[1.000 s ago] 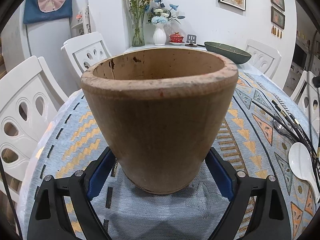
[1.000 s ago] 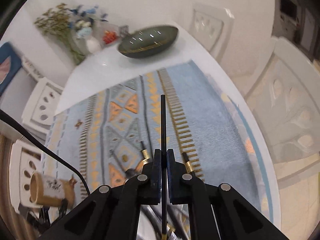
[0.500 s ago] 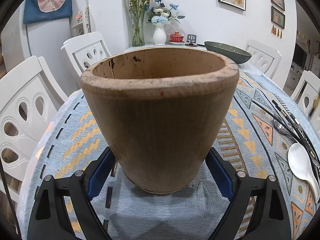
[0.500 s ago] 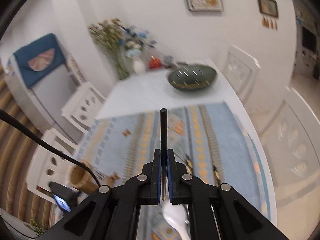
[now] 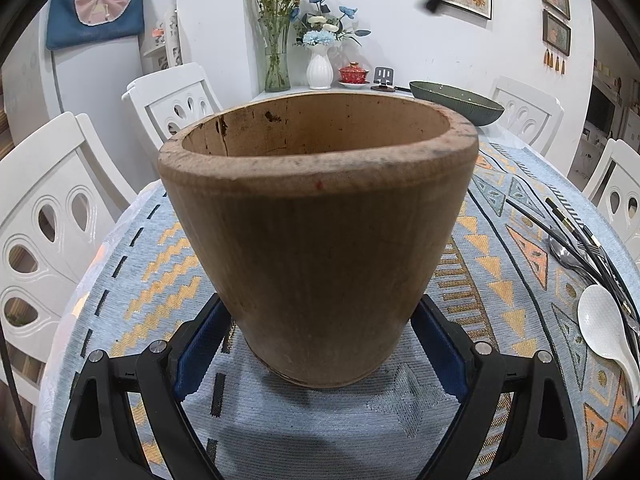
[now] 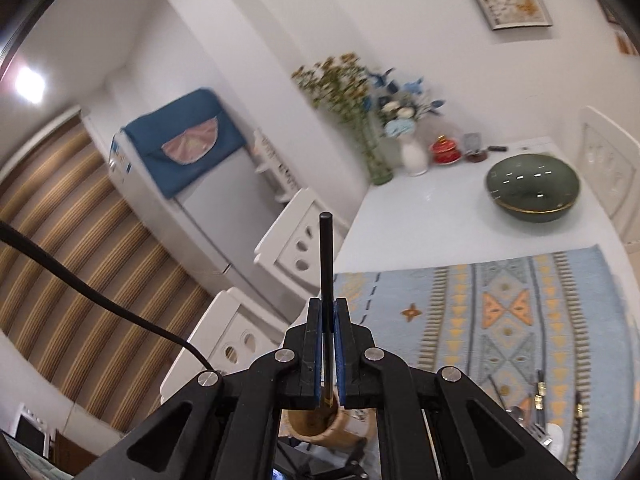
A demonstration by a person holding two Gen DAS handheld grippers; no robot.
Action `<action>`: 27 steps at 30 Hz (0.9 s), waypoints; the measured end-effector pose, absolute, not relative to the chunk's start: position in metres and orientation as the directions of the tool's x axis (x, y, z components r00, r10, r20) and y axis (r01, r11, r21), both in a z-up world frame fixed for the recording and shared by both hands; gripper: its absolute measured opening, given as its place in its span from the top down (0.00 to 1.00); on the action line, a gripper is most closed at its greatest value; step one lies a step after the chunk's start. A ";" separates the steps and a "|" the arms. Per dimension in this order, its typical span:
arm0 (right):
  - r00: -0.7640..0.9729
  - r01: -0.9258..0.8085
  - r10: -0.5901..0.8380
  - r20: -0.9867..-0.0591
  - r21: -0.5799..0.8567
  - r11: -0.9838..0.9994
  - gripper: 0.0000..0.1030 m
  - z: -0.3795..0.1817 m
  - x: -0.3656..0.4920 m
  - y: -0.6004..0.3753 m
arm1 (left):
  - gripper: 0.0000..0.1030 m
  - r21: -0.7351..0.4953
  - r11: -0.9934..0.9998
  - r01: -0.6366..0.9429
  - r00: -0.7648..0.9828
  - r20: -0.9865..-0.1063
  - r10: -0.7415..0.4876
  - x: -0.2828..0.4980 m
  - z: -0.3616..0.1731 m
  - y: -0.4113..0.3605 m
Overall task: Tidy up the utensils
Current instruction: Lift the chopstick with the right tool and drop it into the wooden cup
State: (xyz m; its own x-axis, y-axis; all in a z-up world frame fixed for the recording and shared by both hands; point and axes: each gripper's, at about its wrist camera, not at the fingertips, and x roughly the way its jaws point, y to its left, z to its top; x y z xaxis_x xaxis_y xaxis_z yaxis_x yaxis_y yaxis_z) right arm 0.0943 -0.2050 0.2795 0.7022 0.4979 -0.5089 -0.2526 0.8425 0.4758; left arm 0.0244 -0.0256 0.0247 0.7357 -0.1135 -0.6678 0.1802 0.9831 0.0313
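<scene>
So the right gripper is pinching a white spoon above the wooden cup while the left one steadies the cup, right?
Not quite. The right gripper is shut on a black chopstick, not a white spoon; the right wrist view shows this. The white spoon lies on the table. The rest holds: the chopstick is above the wooden cup, which the left gripper steadies.

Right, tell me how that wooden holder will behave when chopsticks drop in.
The wooden holder looks thick-walled, so it is probably heavy enough to sit firm. Its base is narrower than its rim, so a sideways knock could tip it. The left tongs flank the base, which should steady it as the chopstick in the right tongs goes in.
</scene>
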 end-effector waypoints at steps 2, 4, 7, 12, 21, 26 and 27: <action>0.686 -0.276 0.514 -0.514 0.470 0.838 0.95 0.276 0.097 -0.194 | 0.11 0.031 0.983 0.180 0.736 -0.668 -0.114 0.024 0.025 -0.026; 0.673 -0.295 0.517 -0.528 0.449 0.843 0.95 0.273 0.101 -0.183 | 0.11 0.031 0.983 0.180 0.735 -0.668 -0.114 0.024 0.025 -0.026; 0.652 -0.316 0.525 -0.547 0.433 0.844 0.95 0.267 0.107 -0.173 | 0.11 0.031 0.983 0.180 0.735 -0.668 -0.113 0.024 0.025 -0.026; 0.609 -0.341 0.529 -0.591 0.407 0.847 0.94 0.256 0.113 -0.160 | 0.11 0.032 0.983 0.180 0.736 -0.668 -0.113 0.025 0.025 -0.026; 0.590 -0.332 0.531 -0.608 0.417 0.846 0.92 0.259 0.104 -0.177 | 0.11 0.031 0.983 0.179 0.734 -0.669 -0.112 0.025 0.026 -0.026; 0.639 -0.275 0.501 -0.583 0.435 0.857 0.92 0.274 0.087 -0.214 | 0.11 0.031 0.984 0.178 0.734 -0.670 -0.112 0.025 0.026 -0.026; 0.649 -0.265 0.494 -0.578 0.437 0.860 0.92 0.279 0.083 -0.222 | 0.11 0.031 0.983 0.178 0.734 -0.670 -0.112 0.025 0.026 -0.026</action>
